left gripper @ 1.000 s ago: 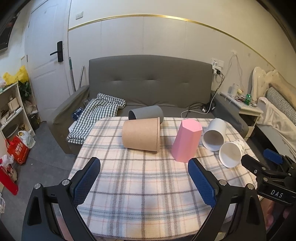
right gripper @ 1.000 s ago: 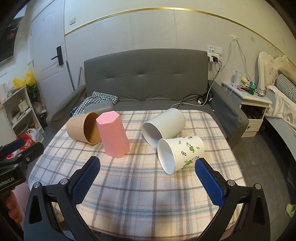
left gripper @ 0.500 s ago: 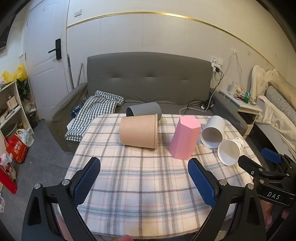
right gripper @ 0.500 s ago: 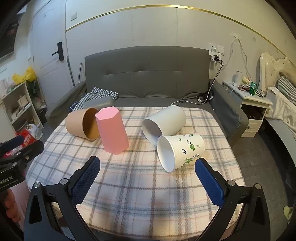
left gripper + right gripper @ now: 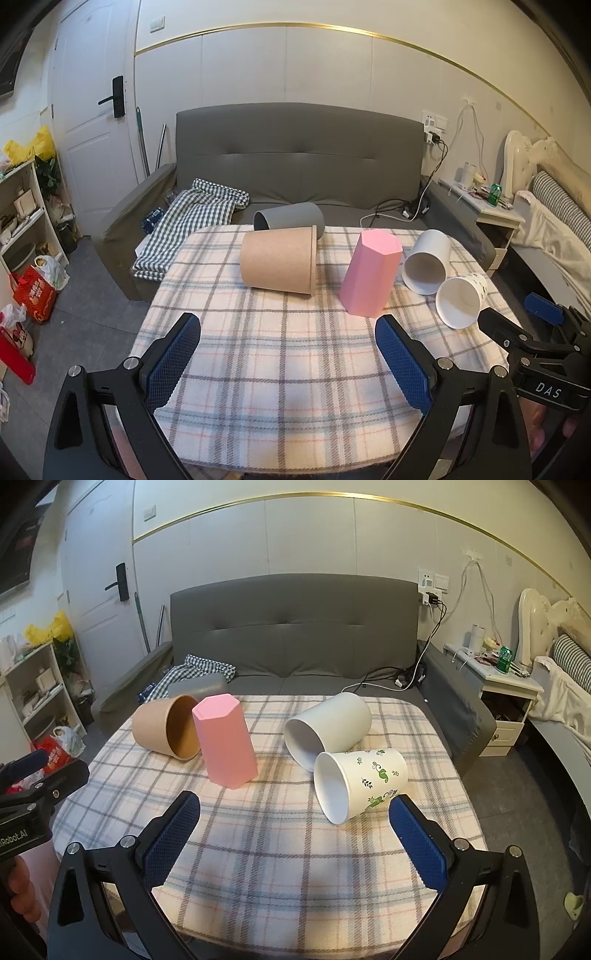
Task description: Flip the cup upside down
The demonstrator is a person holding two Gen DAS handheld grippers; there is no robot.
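**Q:** While both tools hang over the near edge of the bench, what is laid out on its plaid cloth?

**A:** Five cups. A brown paper cup lies on its side at the left, with a grey cup on its side just behind it. A pink faceted cup stands mouth down near the middle. To the right, a plain white cup lies on its side, and a leaf-printed white cup lies just in front of it, apparently touching, mouth toward the camera.

**Q:** And the tools?

**A:** The left gripper has its fingers wide apart and holds nothing. The right gripper is the same: fingers spread, empty, with the printed cup just ahead of its right finger.

**Q:** Which cup is next, and how should it be taken?

**A:** My guess is the printed cup, being nearest the right gripper. It looks like thin paper, so I would close across its side wall near the middle with light pressure, lift it off the cloth, turn the mouth downward, and set the rim flat. Nudging the plain white cup could start it rolling.
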